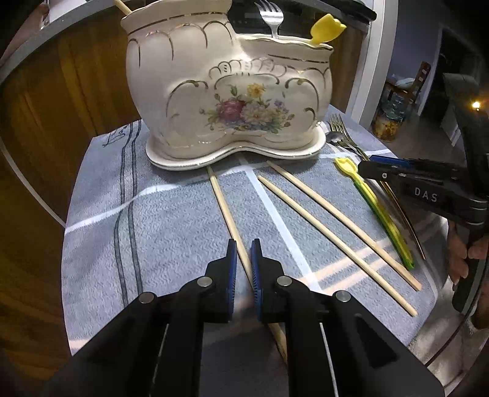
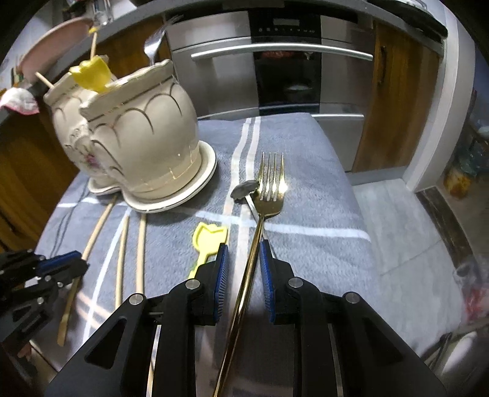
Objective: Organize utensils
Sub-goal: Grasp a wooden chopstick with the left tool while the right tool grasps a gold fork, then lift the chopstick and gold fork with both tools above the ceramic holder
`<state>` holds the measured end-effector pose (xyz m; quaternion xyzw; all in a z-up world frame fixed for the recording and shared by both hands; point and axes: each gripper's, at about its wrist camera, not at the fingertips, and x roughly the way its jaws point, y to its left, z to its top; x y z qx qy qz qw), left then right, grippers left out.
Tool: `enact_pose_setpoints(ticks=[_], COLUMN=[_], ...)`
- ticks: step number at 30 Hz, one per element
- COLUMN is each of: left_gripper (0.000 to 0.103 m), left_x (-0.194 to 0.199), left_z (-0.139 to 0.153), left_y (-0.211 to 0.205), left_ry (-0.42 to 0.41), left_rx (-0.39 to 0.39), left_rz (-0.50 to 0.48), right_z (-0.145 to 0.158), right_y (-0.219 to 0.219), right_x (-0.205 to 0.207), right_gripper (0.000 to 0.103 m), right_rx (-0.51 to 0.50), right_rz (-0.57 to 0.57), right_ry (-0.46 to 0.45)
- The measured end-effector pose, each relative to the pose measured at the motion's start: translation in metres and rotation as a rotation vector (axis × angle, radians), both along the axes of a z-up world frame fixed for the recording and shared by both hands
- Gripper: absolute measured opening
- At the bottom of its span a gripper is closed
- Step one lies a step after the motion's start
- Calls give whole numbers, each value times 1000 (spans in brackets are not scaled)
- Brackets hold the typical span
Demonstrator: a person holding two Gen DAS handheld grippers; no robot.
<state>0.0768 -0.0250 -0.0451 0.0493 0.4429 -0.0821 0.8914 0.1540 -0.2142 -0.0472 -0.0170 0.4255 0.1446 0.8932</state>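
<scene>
nearest my left camera, my left gripper (image 1: 243,262) was pinched down to a narrow slit around a pale wooden chopstick (image 1: 227,210). the stick ran lengthwise between the blue pads, its far end pointing up and away toward the base of the ceramic holder (image 1: 226,91), its near end passing back under the jaws. it lay on the grey towel (image 1: 159,213).

to its right, two more chopsticks (image 1: 336,235) lay side by side on the towel, near parallel, slanting from the holder's tray toward the lower right. beyond them lay a yellow-green plastic pick (image 1: 376,207) with its tulip-shaped head toward the holder and its tail toward me.

in my right camera, my right gripper (image 2: 243,262) sat only partly closed, with a gap showing on either side of the handle of a gold fork (image 2: 266,195). i could not tell if the pads touched it. the fork's long axis ran almost straight away from me, tines pointing toward the oven (image 2: 284,76), handle passing back between the jaws. a small grey spoon (image 2: 244,190) lay just left of the fork's head, its handle crossing under the fork.

the holder, cream with painted flowers and gold trim, stood upright on its matching tray (image 1: 232,155). a silver fork (image 1: 272,18) and a yellow pick (image 1: 325,29) stood in its lower compartment, and a stick end (image 1: 122,6) rose from the taller one.
</scene>
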Motion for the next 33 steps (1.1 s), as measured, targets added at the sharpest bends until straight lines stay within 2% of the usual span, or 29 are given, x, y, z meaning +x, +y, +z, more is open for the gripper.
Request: enact_pose_setpoints(ticks=[1,4,9,20,25,30,33], left_gripper=[10,10,10,6,6,6,6], left_x=[3,11,20,12,-1,-13,-22], left_z=[0,0,0,5,16,25,31], left_y=[0,0,6,20,19,20,22], left_ry=[1,0,-11,-53,-87,-139,-198], left_rx=[1,7,10,-17,-45,-65,-77], left_rz=[2,7,8,-54,-81,-124,-148], right_z=[0,-1,-1,15,28,44,54], right_y=[2,4,-6,-24,-32,-35,-36], right_x=[1,5,7,-10,-19,-33,-42], right_gripper=[16,12,7,7,7,7,7], right_rx=[-12,-11,69,214,262,261,241], right_rz=[1,1,-13,-11,-11,-11,-12], right_ry=[-1,0,0,-57,-119,-228,-294])
